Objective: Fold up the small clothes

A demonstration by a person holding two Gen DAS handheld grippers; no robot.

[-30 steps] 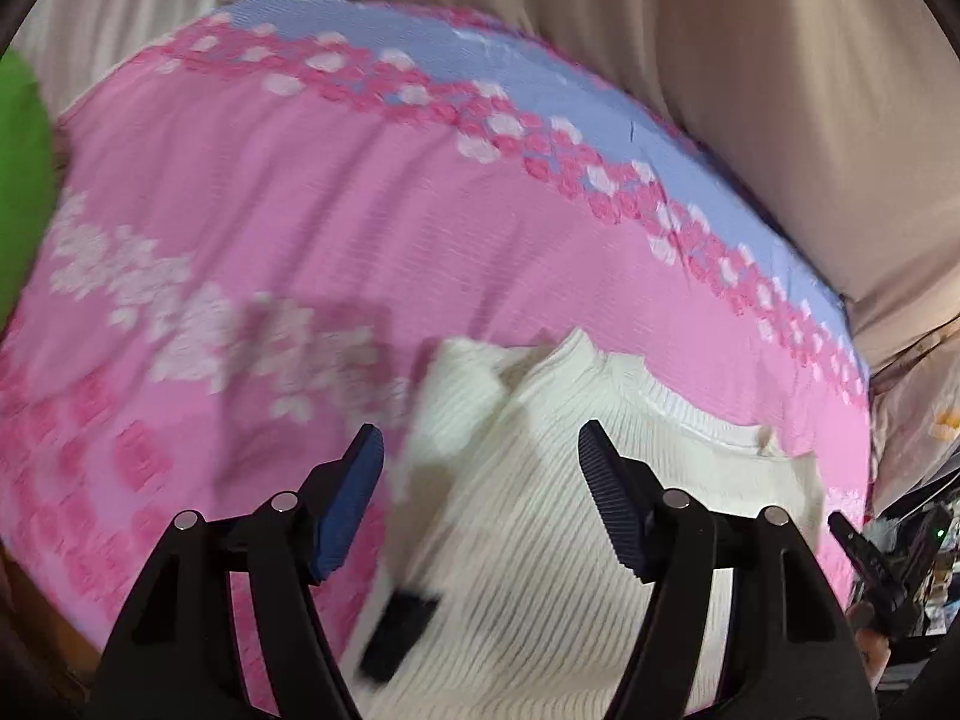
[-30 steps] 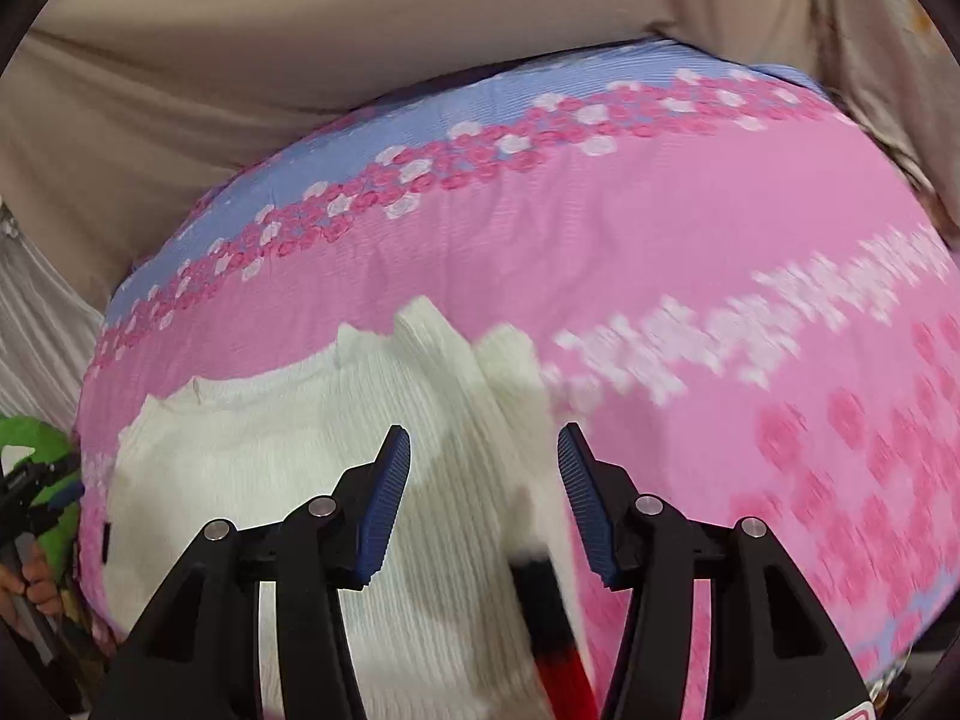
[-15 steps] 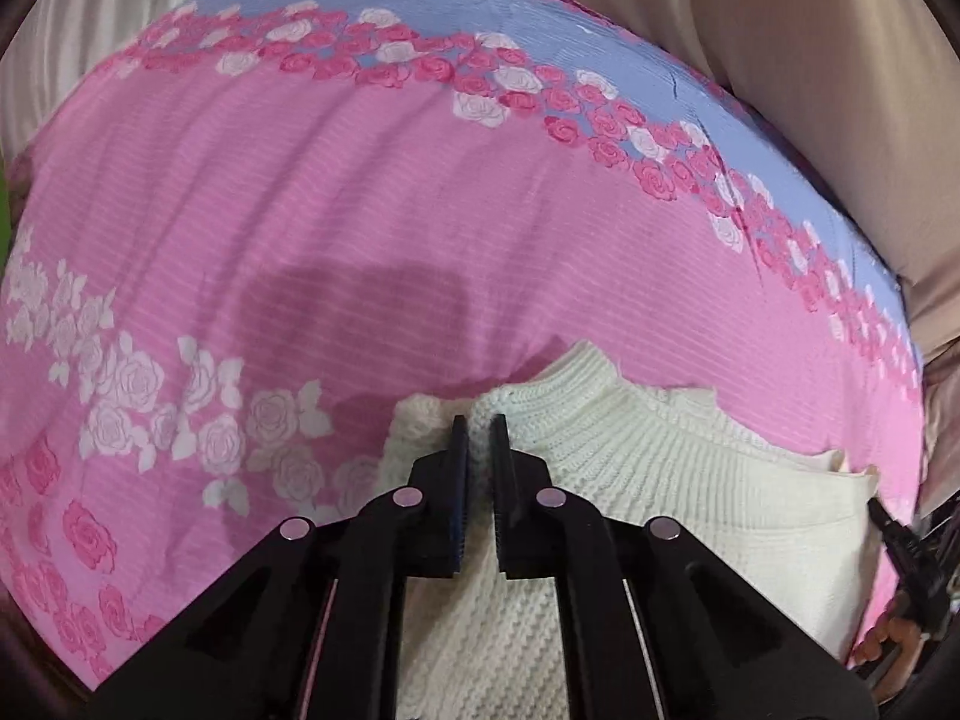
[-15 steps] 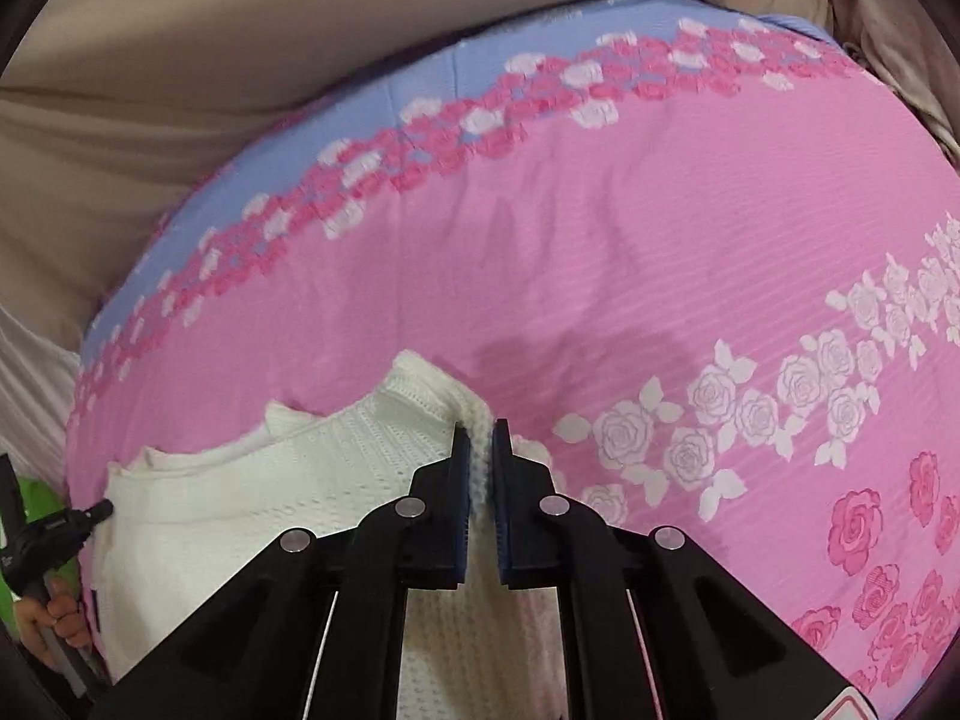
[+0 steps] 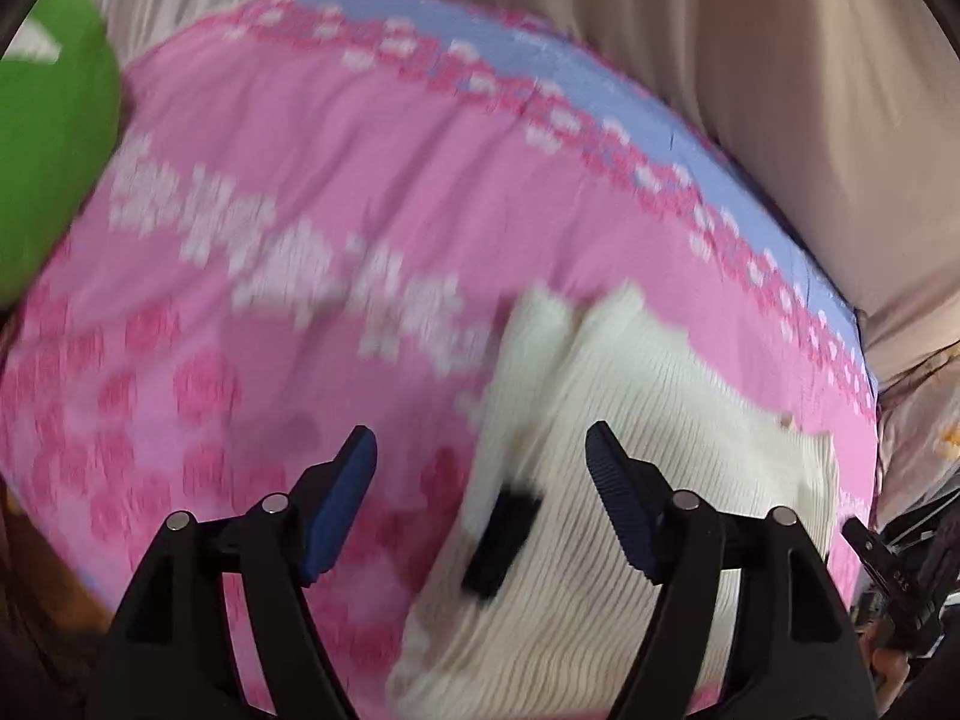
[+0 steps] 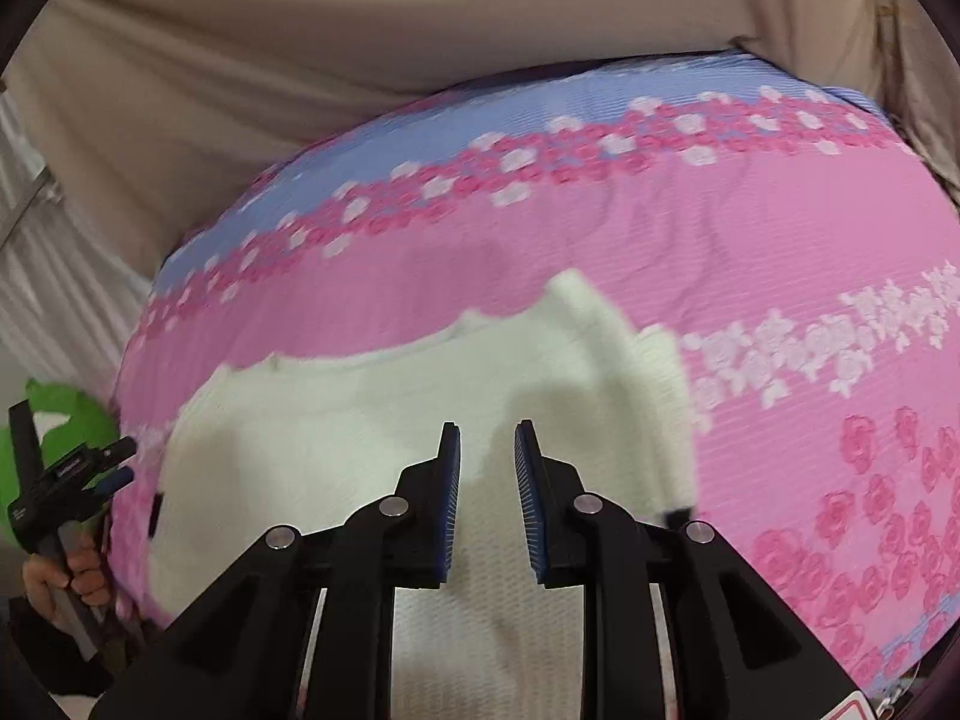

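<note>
With both the left gripper (image 5: 480, 480) and right gripper (image 6: 487, 468) released above the cream sweater (image 6: 372, 420), we judge 1 fold laid and a fresh edge grasp next.

light: even, soft indoor, no glare | blur: heavy motion smear in left wrist view, rose print on bedspread (image 5: 288, 240) unreadable; right wrist view milder, sharper near centre | shadows: faint, soft patch on sweater (image 6: 540, 396) | distortion: strong fisheye bulge, dark vignette corners both views
</note>
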